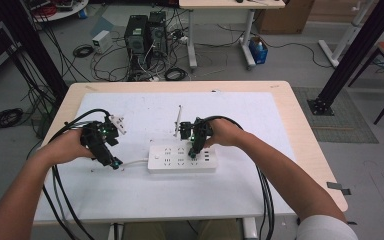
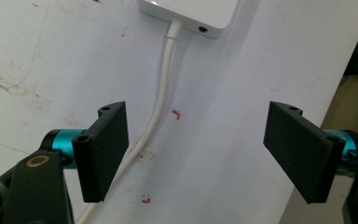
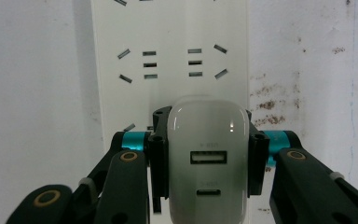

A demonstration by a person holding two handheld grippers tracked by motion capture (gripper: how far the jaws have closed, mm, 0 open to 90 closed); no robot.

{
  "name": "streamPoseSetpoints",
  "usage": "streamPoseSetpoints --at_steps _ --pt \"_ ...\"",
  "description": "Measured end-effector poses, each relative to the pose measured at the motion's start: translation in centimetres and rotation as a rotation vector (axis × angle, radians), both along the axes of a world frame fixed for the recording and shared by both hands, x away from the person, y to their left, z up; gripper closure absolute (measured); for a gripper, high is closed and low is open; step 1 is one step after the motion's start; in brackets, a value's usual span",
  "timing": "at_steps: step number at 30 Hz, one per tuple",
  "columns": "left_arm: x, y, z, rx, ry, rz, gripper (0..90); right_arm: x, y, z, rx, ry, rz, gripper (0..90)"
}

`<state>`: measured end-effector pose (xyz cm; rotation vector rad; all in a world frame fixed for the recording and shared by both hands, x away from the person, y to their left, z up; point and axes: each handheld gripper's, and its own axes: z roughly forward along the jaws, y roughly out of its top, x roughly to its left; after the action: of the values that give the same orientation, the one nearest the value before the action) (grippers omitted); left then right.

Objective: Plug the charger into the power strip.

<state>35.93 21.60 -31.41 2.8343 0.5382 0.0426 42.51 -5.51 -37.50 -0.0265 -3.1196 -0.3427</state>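
The white charger (image 3: 208,161) sits clamped between my right gripper's (image 3: 208,154) jaws, directly over the power strip (image 1: 182,158) at its right-hand sockets. My left gripper (image 2: 205,149) hangs spread wide and empty just off the strip's left end, straddling its white cord (image 2: 161,93).

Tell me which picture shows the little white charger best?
The right gripper view: the charger sits close up between the right gripper jaws, both ports facing the camera, above the power strip. The high view hides it behind that gripper. The left gripper view shows the strip's end and cord.
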Motion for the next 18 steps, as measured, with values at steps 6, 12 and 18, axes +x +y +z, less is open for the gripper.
streamPoseSetpoints --at_steps 6,12,18 --pt "0.1 0.3 0.1 -0.004 -0.011 0.005 22.2 1.3 -2.3 1.3 0.152 0.049 -0.192 22.3" --pt "0.4 0.3 0.1 -0.018 -0.021 0.023 22.2 2.1 -5.4 4.2 0.205 0.026 -0.373 18.9" --pt "0.3 0.1 0.2 -0.019 -0.023 0.028 22.2 1.1 -7.8 5.8 0.151 -0.061 -0.427 18.7"
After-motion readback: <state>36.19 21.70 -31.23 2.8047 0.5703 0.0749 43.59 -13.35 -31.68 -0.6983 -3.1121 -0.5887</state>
